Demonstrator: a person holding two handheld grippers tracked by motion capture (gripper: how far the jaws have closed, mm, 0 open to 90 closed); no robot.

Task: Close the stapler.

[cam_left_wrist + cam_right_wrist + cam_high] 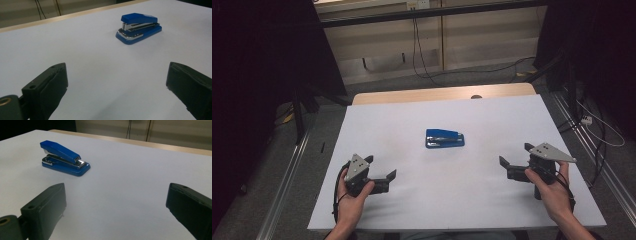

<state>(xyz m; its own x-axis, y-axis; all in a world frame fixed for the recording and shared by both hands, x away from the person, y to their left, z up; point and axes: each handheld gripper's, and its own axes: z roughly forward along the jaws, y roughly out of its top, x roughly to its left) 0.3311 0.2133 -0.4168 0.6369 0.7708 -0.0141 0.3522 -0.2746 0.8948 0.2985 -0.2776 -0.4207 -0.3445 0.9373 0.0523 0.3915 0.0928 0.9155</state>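
A blue stapler (444, 138) with a chrome magazine lies flat near the middle of the white table (437, 205). My left gripper (381, 166) rests at the near left, held by a hand, with its jaws wide open and nothing between them. At the near right, my right gripper (515, 154) also stands open and holds nothing. In the left gripper view the stapler (138, 28) sits well ahead of the gripper (116, 75), up and to the right. The right gripper view has the stapler (63, 157) ahead and to the left of that gripper (115, 195).
A wooden strip (442, 94) runs along the table's far edge. Metal rails (287, 175) flank the table on the floor. Cables (422, 65) trail across the floor behind, and dark curtains (257, 75) hang at both sides.
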